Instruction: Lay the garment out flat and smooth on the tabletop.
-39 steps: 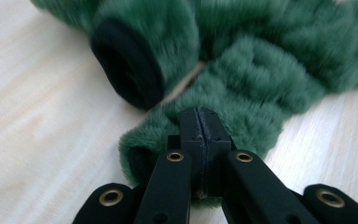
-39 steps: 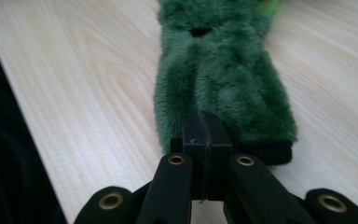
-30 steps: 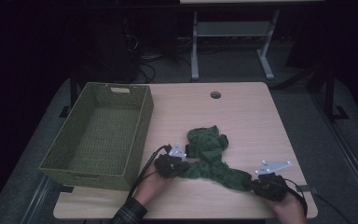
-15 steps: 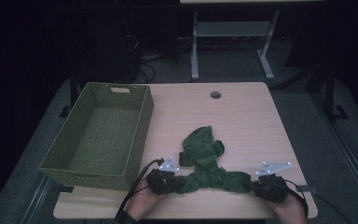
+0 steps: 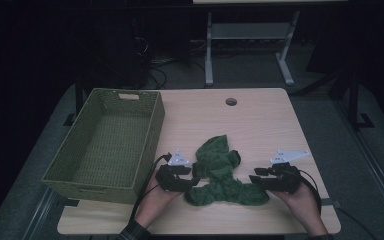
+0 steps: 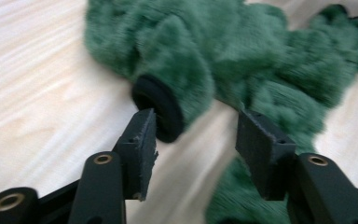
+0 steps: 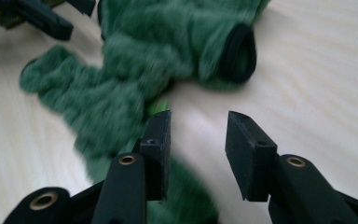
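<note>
Your left gripper [image 5: 192,181] and right gripper [image 5: 254,178] flank the green fleece garment [image 5: 221,172] at the near edge of the desk [image 5: 260,120]; its lower band runs left to right between them, a sleeve reaching away toward the desk's middle. Both pairs of fingers have just been opening and now stand partly apart, pressing on nothing; a black-cuffed sleeve end [image 6: 161,109] lies just ahead of the left fingers [image 6: 142,144]. The woven basket [image 5: 75,172] sits nearer your left hand; no readable labels.

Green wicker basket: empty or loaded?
Empty. The green wicker basket shows bare woven floor in the high view; the fuzzy green garment lies on the table beside it.
</note>
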